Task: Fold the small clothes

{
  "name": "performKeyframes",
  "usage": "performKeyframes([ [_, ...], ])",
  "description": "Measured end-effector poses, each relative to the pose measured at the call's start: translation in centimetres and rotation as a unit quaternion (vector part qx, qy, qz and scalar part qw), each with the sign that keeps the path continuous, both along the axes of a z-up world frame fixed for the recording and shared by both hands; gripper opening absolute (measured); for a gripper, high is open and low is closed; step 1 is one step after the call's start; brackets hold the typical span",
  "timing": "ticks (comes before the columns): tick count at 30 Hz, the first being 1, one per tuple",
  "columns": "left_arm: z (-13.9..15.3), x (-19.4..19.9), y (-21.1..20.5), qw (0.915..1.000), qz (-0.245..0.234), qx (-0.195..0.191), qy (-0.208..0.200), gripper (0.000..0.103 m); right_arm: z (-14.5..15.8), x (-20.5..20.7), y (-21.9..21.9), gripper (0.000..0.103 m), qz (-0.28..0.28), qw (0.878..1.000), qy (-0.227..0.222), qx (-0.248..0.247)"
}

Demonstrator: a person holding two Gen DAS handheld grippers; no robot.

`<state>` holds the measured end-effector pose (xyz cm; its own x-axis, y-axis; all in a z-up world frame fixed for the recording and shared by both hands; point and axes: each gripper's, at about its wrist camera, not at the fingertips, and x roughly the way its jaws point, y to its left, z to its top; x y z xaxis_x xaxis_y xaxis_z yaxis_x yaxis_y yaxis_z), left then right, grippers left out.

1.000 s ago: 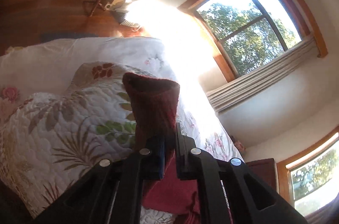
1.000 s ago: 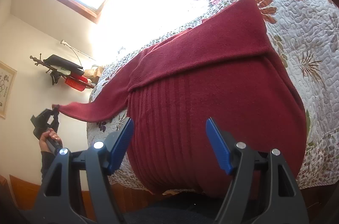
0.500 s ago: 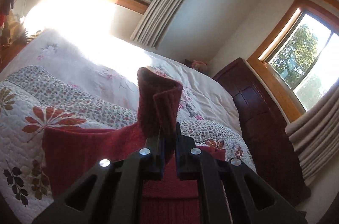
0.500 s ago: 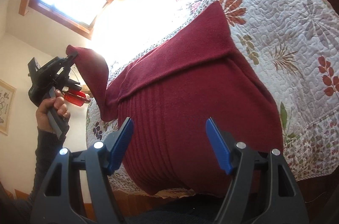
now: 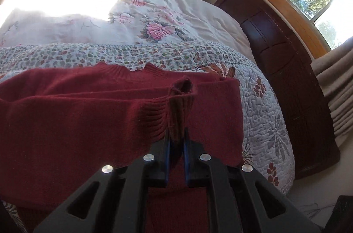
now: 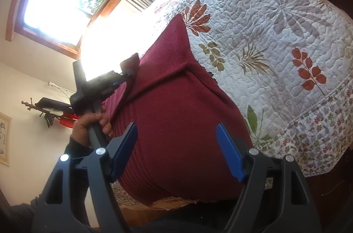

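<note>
Left claw (image 5: 175, 140), clenched on the ribbed cuff (image 5: 181, 100) of the dark red knitted sweater (image 6: 183, 122), has swung from beside the bed to above the garment's body, so the sleeve (image 5: 77, 109) now lies across the chest just ahead of it. Right claw (image 6: 176, 149) hangs released over the hem, which rests on the leaf-patterned quilted bed (image 6: 275, 39). Judged: second sleeve fold nearly finished; letting go comes next.

Red sweater (image 6: 176, 114) on quilt (image 6: 275, 39), right gripper (image 6: 176, 151) spread above
</note>
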<state>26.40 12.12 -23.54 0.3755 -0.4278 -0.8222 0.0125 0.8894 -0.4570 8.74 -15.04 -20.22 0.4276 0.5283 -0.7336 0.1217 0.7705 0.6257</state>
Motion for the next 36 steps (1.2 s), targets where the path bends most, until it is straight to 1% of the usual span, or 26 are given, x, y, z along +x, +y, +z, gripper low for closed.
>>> performKeyframes([
  [1, -0.5, -0.3, 0.1, 1.0, 0.0, 0.0, 0.002, 0.03, -0.1, 0.7, -0.1, 0.077, 0.005, 1.0, 0.003, 0.015],
  [2, -0.6, -0.8, 0.2, 1.0, 0.002, 0.0, 0.0, 0.037, -0.2, 1.5, 0.0, 0.08, 0.013, 0.999, 0.006, 0.033],
  [3, -0.4, -1.4, 0.5, 1.0, 0.005, -0.002, -0.004, 0.051, -0.4, 2.5, 0.1, 0.081, 0.021, 0.998, 0.008, 0.052],
  [4, 0.0, -2.0, 0.9, 0.9999, 0.01, -0.006, -0.007, 0.059, -0.4, 3.5, 0.4, 0.083, 0.03, 0.997, 0.01, 0.069],
  [5, 0.5, -2.9, 1.5, 0.9998, 0.016, -0.011, -0.009, 0.062, -0.5, 4.8, 0.8, 0.085, 0.041, 0.995, 0.012, 0.087],
  [7, 1.9, -5.0, 3.1, 0.9988, 0.038, -0.028, -0.012, 0.07, -1.0, 7.9, 1.8, 0.085, 0.065, 0.991, 0.018, 0.12],
  [9, 2.6, -8.2, 5.2, 0.9961, 0.072, -0.049, -0.012, 0.074, -1.9, 11.4, 3.4, 0.084, 0.098, 0.984, 0.024, 0.147],
  [11, 2.9, -11.9, 7.2, 0.9918, 0.111, -0.064, -0.005, 0.076, -3.5, 15.1, 5.2, 0.069, 0.121, 0.978, 0.04, 0.165],
  [13, 2.7, -16.1, 8.9, 0.9861, 0.146, -0.079, 0.005, 0.076, -5.7, 18.6, 6.8, 0.066, 0.131, 0.973, 0.068, 0.179],
  [15, 2.1, -20.0, 10.1, 0.9794, 0.18, -0.089, 0.021, 0.076, -7.7, 21.5, 8.3, 0.066, 0.141, 0.968, 0.09, 0.187],
  [17, 1.8, -23.5, 11.2, 0.9712, 0.215, -0.096, 0.033, 0.076, -9.4, 23.8, 9.7, 0.066, 0.147, 0.966, 0.111, 0.18],
  [20, 1.1, -27.6, 12.8, 0.9543, 0.275, -0.108, 0.047, 0.076, -11.2, 25.6, 11.3, 0.066, 0.159, 0.962, 0.135, 0.177],
  [23, 0.3, -30.2, 13.8, 0.9367, 0.323, -0.121, 0.06, 0.076, -11.7, 26.4, 12.5, 0.067, 0.17, 0.957, 0.136, 0.19],
  [25, 0.1, -31.0, 13.9, 0.931, 0.338, -0.123, 0.063, 0.076, -11.7, 26.9, 13.2, 0.067, 0.174, 0.954, 0.137, 0.204],
  [27, 0.1, -31.5, 13.7, 0.9297, 0.341, -0.124, 0.063, 0.076, -11.6, 27.3, 13.9, 0.066, 0.179, 0.951, 0.139, 0.21],
  [28, 0.2, -31.3, 13.5, 0.9305, 0.339, -0.124, 0.062, 0.076, -11.5, 27.5, 14.4, 0.058, 0.181, 0.951, 0.139, 0.208],
  [29, 0.2, -31.2, 13.3, 0.9317, 0.336, -0.124, 0.062, 0.076, -11.5, 27.7, 14.7, 0.038, 0.185, 0.95, 0.142, 0.209],
  [30, 0.2, -31.1, 13.1, 0.9328, 0.332, -0.126, 0.063, 0.076, -11.5, 27.8, 15.0, 0.028, 0.187, 0.948, 0.147, 0.21],
  [31, 0.1, -30.9, 13.0, 0.9333, 0.329, -0.129, 0.063, 0.076, -11.3, 28.0, 15.1, 0.011, 0.187, 0.948, 0.149, 0.21],
  [32, 0.1, -30.7, 12.8, 0.9332, 0.328, -0.133, 0.062, 0.076, -10.7, 28.0, 15.1, 0.007, 0.189, 0.949, 0.142, 0.207],
  [36, -0.1, -29.8, 12.7, 0.9352, 0.321, -0.138, 0.061, 0.076, -6.3, 28.0, 14.5, 0.006, 0.206, 0.956, 0.089, 0.187],
])
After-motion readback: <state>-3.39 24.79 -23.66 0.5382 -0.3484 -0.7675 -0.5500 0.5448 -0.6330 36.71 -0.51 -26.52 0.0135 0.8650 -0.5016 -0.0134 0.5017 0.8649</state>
